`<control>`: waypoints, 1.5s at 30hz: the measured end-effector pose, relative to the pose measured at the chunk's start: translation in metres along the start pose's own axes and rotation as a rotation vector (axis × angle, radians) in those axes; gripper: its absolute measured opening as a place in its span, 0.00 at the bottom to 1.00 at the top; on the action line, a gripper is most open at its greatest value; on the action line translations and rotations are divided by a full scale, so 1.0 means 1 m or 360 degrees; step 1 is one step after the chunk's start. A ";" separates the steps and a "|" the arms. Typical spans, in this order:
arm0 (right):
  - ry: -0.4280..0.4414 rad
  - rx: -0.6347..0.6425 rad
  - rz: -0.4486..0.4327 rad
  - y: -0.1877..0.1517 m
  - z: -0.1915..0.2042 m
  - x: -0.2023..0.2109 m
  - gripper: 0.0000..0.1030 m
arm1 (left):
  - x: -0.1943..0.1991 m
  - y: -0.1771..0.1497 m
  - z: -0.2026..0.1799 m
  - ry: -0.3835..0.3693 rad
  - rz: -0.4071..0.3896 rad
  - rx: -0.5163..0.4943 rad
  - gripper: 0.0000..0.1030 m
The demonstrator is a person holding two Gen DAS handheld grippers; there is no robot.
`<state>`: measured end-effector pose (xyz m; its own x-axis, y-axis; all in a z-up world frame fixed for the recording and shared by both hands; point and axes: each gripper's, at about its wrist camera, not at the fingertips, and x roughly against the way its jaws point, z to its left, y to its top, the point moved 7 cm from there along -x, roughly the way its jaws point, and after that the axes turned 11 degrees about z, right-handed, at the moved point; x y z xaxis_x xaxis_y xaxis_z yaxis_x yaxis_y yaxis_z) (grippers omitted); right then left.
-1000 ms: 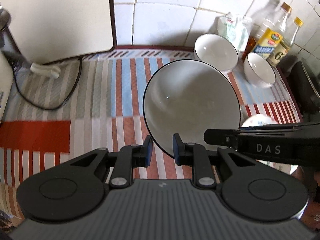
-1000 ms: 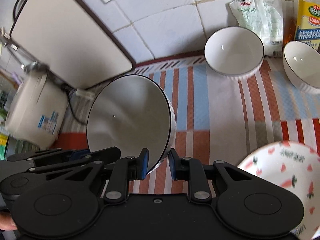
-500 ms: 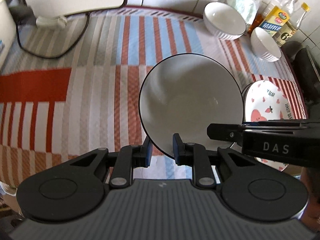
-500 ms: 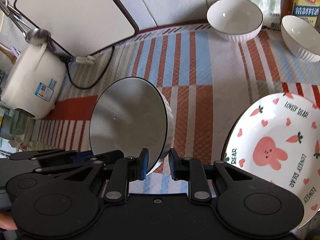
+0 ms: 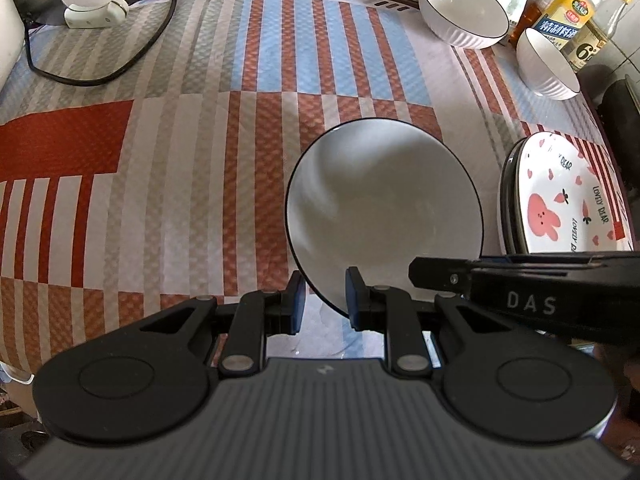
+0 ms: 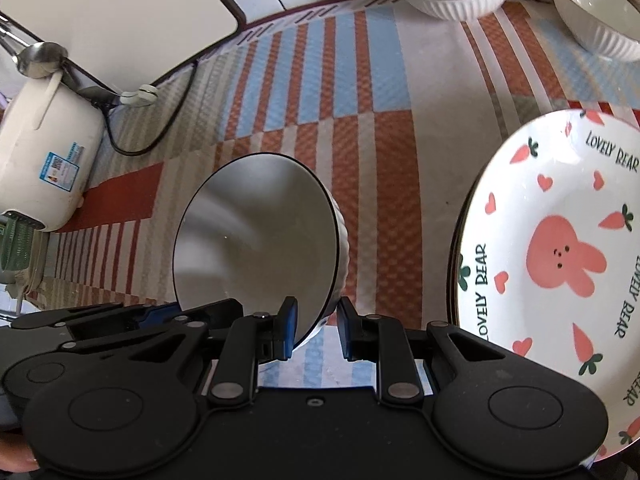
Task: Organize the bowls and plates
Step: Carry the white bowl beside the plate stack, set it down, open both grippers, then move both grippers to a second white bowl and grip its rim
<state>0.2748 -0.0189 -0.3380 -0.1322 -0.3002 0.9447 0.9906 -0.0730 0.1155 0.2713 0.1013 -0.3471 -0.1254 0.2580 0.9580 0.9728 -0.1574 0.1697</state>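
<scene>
Your bench (image 5: 168, 168) is covered in a woven cloth of red, blue, grey and white stripes. At its left edge sits a cream rice cooker (image 6: 44, 152), with a black cord (image 5: 100, 76) curling across the cloth. To your right lies a stack of round plates, the top one white with a pink rabbit, carrots and hearts (image 6: 560, 264). You hold one large white ceramic bowl with a thin dark rim (image 5: 384, 216) tilted above the striped cloth, just left of the plates, gripped from both sides. Your left hand-held gripper (image 5: 323, 306) is nearly closed, its blue pads pinching the bowl's near rim. Your right hand-held gripper (image 6: 314, 330) is likewise clamped narrowly on the rim. Two smaller white ribbed bowls (image 5: 464, 8) (image 5: 546, 64) stand at the far right near the tiled wall, beside bottles (image 5: 572, 20).
</scene>
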 end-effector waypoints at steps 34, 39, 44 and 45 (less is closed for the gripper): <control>-0.0021 0.0689 -0.0627 -0.041 -0.008 0.167 0.57 | 0.105 -0.030 -0.053 0.0118 -0.0136 -0.0062 0.47; -0.0043 0.0723 -0.0703 -0.041 -0.021 0.191 0.57 | 0.128 -0.026 -0.076 0.0133 -0.0205 -0.0082 0.51; -0.0073 0.0743 -0.0758 -0.035 -0.036 0.211 0.58 | 0.148 -0.016 -0.098 0.0138 -0.0287 -0.0101 0.55; -0.0080 0.0748 -0.0768 -0.033 -0.039 0.215 0.58 | 0.151 -0.013 -0.101 0.0139 -0.0300 -0.0105 0.56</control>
<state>0.2127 -0.1182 -0.1503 -0.5729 -0.2923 0.7657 0.7322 0.2372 0.6384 0.2203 0.0459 -0.1815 -0.3234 0.2054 0.9237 0.9160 -0.1768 0.3600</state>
